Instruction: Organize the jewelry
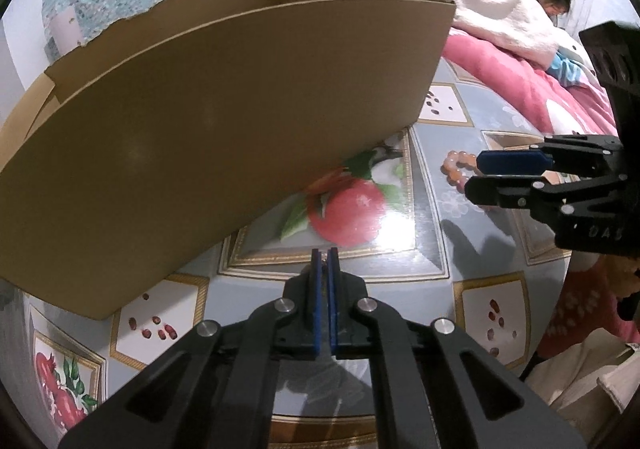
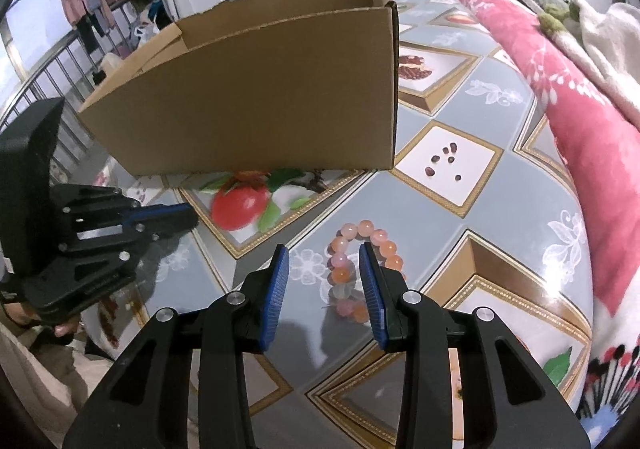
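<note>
Right wrist view: right gripper (image 2: 324, 281) parted, straddling part of bead bracelet (image 2: 362, 245) lying flat on patterned tabletop (image 2: 452, 209); pads not pressing. Left gripper (image 1: 326, 255) closed tight, nothing seen between pads, just above tabletop. Beyond, open cardboard box (image 2: 256, 97) standing upright. Farther right, pink quilt (image 2: 580, 121).

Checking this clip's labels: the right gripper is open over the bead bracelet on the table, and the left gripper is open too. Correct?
Not quite: the left gripper is shut, pads together, as the left wrist view shows. The right gripper is indeed open over the bead bracelet on the table.
</note>
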Motion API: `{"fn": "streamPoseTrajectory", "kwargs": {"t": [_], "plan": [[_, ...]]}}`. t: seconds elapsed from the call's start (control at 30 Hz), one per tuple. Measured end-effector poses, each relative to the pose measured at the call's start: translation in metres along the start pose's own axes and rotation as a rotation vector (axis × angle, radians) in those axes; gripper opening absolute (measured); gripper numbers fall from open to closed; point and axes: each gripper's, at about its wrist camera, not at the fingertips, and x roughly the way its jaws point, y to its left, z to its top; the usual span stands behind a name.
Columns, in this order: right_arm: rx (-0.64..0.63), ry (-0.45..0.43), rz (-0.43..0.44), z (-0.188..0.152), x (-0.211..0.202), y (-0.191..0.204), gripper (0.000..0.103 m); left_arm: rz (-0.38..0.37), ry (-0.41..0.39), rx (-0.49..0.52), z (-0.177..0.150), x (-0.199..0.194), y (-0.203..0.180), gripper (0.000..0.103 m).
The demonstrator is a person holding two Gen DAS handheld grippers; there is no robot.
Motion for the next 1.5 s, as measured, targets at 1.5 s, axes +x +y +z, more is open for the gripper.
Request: {"fn": "streamPoseTrajectory", "kwargs": {"t": [1.5], "plan": [[0.146, -0.048, 0.053, 0.013, -0.017, -0.021, 0.007, -0.048, -0.065, -0.041, 0.002, -0.021, 0.011, 0.002]]}}
